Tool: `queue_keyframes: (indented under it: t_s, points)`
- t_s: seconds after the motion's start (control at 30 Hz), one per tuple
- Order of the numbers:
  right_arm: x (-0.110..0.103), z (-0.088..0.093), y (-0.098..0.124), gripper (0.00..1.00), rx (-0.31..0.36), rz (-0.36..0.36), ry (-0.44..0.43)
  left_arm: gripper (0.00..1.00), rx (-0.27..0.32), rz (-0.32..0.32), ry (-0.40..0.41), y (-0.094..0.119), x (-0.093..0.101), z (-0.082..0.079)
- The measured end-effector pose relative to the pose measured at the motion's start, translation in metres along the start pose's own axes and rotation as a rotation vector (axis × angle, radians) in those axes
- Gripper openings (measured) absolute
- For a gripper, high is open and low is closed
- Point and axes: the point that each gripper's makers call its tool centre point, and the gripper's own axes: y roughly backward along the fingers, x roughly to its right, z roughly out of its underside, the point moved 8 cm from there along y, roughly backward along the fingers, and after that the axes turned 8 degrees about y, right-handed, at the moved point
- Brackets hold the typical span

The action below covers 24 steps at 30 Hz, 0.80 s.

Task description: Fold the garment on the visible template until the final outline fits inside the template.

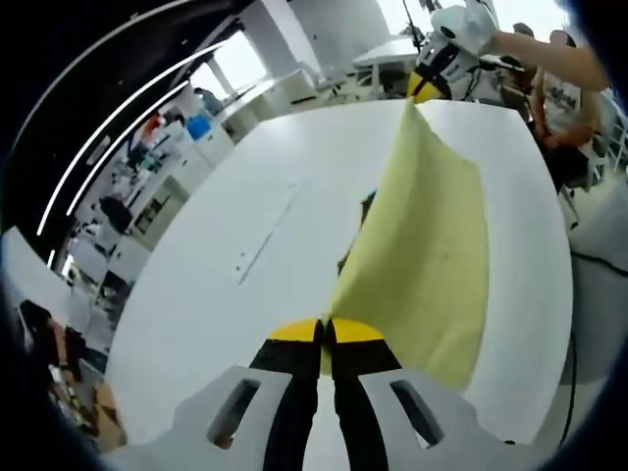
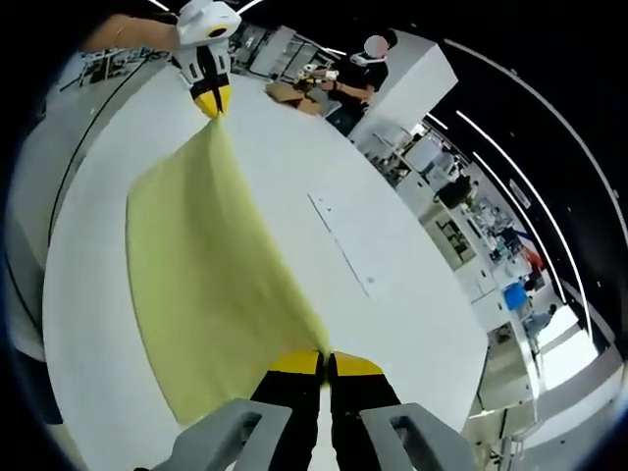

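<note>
A pale yellow garment (image 1: 427, 245) is held taut above the white table (image 1: 245, 196), with the rest draping down onto it. My left gripper (image 1: 325, 334) is shut on one top corner. The right gripper (image 1: 422, 93), held by a hand, pinches the opposite corner at the far end. In the right gripper view the same cloth (image 2: 206, 265) runs from my right gripper (image 2: 326, 365), shut on it, up to the left gripper (image 2: 212, 103). A small dark edge (image 1: 366, 208) peeks from behind the cloth; I cannot tell what it is.
A thin seam with small marks (image 2: 339, 240) crosses the table (image 2: 392, 294). A person (image 2: 363, 69) stands at the far end beside a cardboard box (image 2: 289, 93). Another person (image 1: 564, 93) stands by the table's right edge. Shelves and benches surround the table.
</note>
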Motion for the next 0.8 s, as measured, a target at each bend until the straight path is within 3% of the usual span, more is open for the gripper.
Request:
queue_keyframes:
  t_s: [0.17, 0.5, 0.8]
  points:
    - [0.001, 0.005, -0.018, 0.0, -0.028, -0.012, -0.036, 0.0, -0.014, 0.002, 0.02, -0.018, -0.008, 0.003]
    - [0.002, 0.023, -0.066, 0.0, -0.089, -0.063, -0.028, 0.0, -0.074, 0.041, 0.058, -0.061, -0.018, 0.017]
    - [0.0, 0.036, -0.096, 0.0, -0.121, -0.104, -0.037, 0.0, -0.125, 0.076, 0.057, -0.09, -0.02, 0.031]
